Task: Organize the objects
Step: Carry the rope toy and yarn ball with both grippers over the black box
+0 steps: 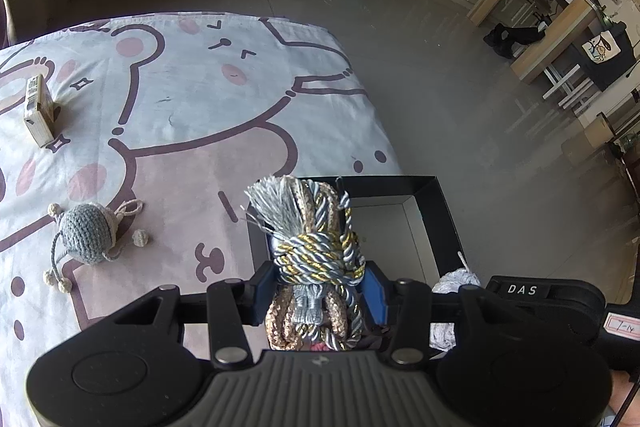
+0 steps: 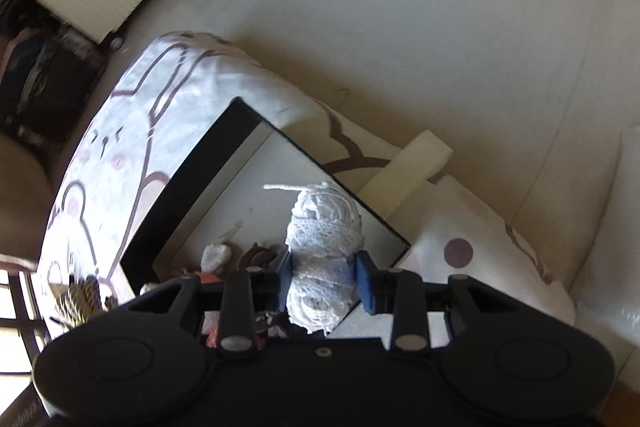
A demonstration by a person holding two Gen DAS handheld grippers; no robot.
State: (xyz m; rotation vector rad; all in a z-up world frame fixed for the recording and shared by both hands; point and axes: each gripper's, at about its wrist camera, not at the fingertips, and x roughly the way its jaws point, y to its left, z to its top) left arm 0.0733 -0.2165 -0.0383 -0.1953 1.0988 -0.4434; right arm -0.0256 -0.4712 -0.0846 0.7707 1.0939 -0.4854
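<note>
My left gripper (image 1: 318, 287) is shut on a bundle of twisted cord with a grey tassel (image 1: 316, 239), silver, gold and brown, held over the near left corner of a black open box (image 1: 436, 195). My right gripper (image 2: 324, 279) is shut on a roll of white lace (image 2: 324, 227) above the same box (image 2: 224, 155), whose pale floor shows below. Small items (image 2: 218, 255) lie in the box's near corner, partly hidden by the gripper. The cord bundle (image 2: 82, 297) shows at the left edge of the right wrist view; the white lace (image 1: 456, 281) peeks in at the right of the left wrist view.
The box sits on a table under a white and pink cartoon cloth (image 1: 180, 99). A grey crocheted toy (image 1: 86, 233) and a small beige carton (image 1: 38, 107) lie on the cloth to the left. A cream block (image 2: 412, 171) rests beyond the box. The floor drops off past the table's edge.
</note>
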